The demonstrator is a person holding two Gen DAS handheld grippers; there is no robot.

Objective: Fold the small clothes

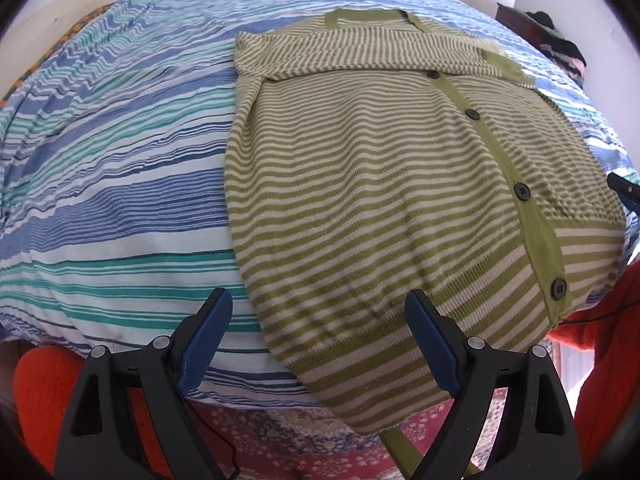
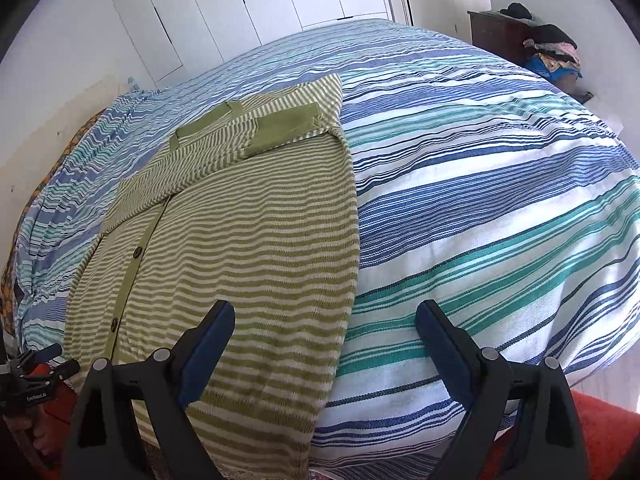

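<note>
Green-striped cardigan (image 1: 380, 208) overhangs the bed (image 1: 120, 184) edge; both hand-held grippers, left (image 1: 320, 320) and right (image 2: 326, 332), gape empty.

Striped blue-and-teal bedspread (image 2: 480, 184), white wardrobe doors (image 2: 248, 4), dark dresser (image 2: 496, 32) piled with clothes (image 2: 552, 48), patterned rug (image 1: 280, 432)

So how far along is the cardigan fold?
Done: both sleeves are folded in across the cardigan's chest, and it lies buttoned and flat on the striped bedspread. In hand: nothing; the left gripper and right gripper are open at the hem, which overhangs the bed edge. Left: folding the hem up towards the collar.
</note>
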